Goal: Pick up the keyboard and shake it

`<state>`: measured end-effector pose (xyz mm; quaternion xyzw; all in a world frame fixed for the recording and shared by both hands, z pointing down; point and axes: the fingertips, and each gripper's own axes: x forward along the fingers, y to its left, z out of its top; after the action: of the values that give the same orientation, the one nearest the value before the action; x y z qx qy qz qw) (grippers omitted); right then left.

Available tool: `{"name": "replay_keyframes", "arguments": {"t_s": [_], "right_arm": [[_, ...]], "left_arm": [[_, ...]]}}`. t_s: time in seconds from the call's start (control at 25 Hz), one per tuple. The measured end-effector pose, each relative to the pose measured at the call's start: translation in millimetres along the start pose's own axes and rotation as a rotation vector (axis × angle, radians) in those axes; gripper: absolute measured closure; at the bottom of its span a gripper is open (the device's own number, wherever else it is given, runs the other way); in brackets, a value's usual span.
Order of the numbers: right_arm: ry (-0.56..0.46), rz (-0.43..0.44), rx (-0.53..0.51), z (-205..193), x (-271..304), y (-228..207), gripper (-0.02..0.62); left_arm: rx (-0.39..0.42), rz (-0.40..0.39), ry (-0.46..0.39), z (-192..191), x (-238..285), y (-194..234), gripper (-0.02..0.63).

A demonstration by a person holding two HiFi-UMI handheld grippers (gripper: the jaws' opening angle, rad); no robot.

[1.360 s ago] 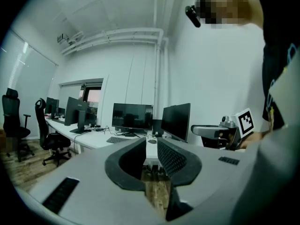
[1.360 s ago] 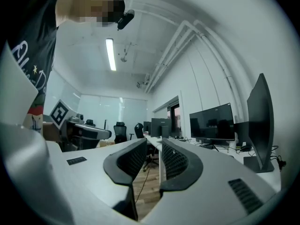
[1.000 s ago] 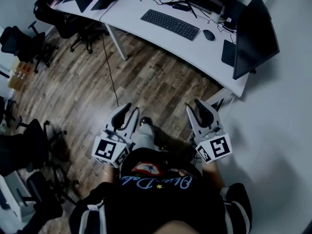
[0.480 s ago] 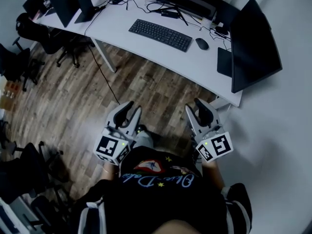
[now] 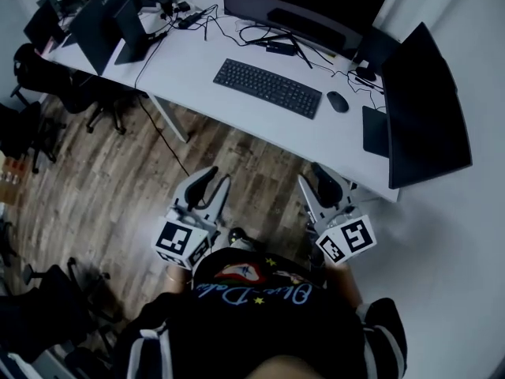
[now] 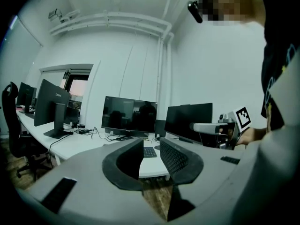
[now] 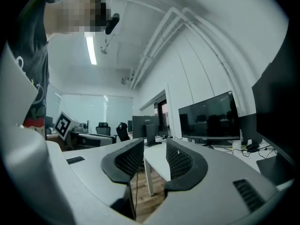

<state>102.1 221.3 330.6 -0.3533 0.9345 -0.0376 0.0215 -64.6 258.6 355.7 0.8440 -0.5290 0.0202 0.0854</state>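
A black keyboard (image 5: pixel 268 88) lies flat on the long white desk (image 5: pixel 197 61), in front of a wide monitor. Both grippers hang low by my body, over the wood floor and well short of the desk. My left gripper (image 5: pixel 215 178) is open with nothing between its fingers. In the left gripper view the left gripper (image 6: pixel 151 149) points at the desk, and the keyboard (image 6: pixel 149 152) shows far off through the gap. My right gripper (image 5: pixel 314 178) is also open and empty. In the right gripper view the right gripper (image 7: pixel 154 151) faces the desk's end (image 7: pixel 157 162).
A black mouse (image 5: pixel 338 101) sits right of the keyboard. A wide monitor (image 5: pixel 304 2) stands behind it, with a second monitor (image 5: pixel 426 105) at the right end and another (image 5: pixel 106 18) at the left. Cables trail off the desk. Office chairs (image 5: pixel 35 81) stand at the left.
The desk and keyboard have come lower and larger in the head view as the person moves toward them. Both grippers keep their place by the body.
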Motion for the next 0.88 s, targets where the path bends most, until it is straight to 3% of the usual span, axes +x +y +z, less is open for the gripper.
{"name": "replay_keyframes", "arguments": {"t_s": [0.52,0.88], "right_arm": [[0.027,-0.044,0.007,-12,80,-10,0.472],[0.049,-0.089,0.046,-25,105,-63,0.468]], "left_arm": [[-0.041,-0.013,0.022,-6,24,84,0.518],[-0.036,-0.038,0.067,-11,82,105,0.518]]}}
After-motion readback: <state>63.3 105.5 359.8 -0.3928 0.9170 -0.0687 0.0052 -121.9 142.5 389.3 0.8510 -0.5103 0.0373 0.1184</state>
